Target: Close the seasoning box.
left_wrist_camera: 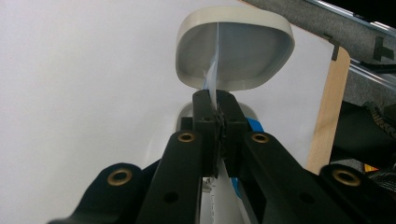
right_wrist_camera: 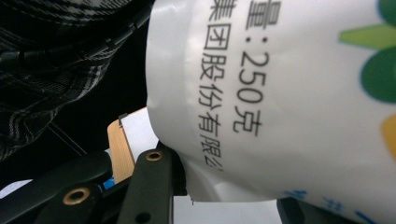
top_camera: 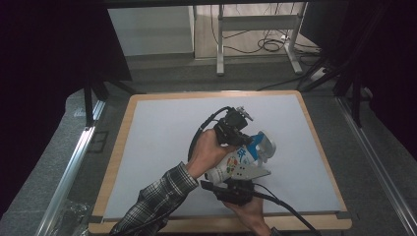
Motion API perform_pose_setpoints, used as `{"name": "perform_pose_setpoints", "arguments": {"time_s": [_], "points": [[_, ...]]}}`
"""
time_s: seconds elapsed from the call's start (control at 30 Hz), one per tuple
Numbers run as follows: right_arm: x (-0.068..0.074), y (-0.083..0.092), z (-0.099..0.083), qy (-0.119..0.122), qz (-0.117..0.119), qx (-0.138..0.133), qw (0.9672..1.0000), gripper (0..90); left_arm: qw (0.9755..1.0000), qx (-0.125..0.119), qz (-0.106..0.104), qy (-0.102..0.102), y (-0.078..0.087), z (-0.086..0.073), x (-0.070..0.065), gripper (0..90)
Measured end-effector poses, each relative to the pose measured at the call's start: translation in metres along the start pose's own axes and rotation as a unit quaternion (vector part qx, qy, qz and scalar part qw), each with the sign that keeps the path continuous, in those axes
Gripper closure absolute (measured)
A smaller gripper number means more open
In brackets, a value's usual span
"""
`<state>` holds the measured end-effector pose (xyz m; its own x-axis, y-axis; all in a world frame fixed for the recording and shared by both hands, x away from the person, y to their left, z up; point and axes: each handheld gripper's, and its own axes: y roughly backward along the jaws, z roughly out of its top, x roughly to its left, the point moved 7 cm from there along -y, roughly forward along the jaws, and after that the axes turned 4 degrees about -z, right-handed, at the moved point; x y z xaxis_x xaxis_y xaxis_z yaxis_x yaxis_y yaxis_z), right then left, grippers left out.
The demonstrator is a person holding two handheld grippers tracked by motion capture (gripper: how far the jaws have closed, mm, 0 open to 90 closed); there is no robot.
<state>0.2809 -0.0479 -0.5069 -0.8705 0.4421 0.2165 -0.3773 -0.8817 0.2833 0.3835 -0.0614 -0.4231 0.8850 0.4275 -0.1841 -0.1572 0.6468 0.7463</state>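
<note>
high view, scene: a white mat on a wood-edged table, both hands meeting a bit right of the middle, near the front edge
high view, pouch: a white pouch with blue and coloured print lies tilted between the two grippers, held off the mat as far as I can tell; print too small to read from up here
high view, left gripper: held in the left hand with a plaid sleeve, on the far end of the pouch
high view, right gripper: comes in from the bottom edge, grey three-cornered plate on top, at the near end of the pouch
high view, bowl: a pale bowl sits on the mat just past the pouch's far end
left gripper view, jaws: pressed together on a thin edge of the white pouch, which stands up between them like a fin; a bit of blue shows beside the jaws
left gripper view, bowl: the off-white rounded bowl is right past the jaw tips on the white mat, the edge of the pouch in front of its hollow
right gripper view, jaws: clamped across the pouch, one black jaw at its left edge, the other peeking out at the lower right
right gripper view, writing: black print running sideways reads ":250克", and a second line reads something like "集团股份有限公", cut off at the bottom; green and yellow shapes at the right edge, no brand name I can make out
right gripper view, background: plaid sleeve at the left, a corner of the table's wooden edge below it
</note>
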Motion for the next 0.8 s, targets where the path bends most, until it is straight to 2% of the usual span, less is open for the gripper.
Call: {"name": "perform_pose_setpoints", "arguments": {"time_s": [0.8], "points": [[0.0005,-0.0012,0.0005,0.0,-0.002,-0.003,1.0,66.4,1.0,0.006,-0.002,-0.002,-0.0013,0.0005,-0.0005,88.4]]}}
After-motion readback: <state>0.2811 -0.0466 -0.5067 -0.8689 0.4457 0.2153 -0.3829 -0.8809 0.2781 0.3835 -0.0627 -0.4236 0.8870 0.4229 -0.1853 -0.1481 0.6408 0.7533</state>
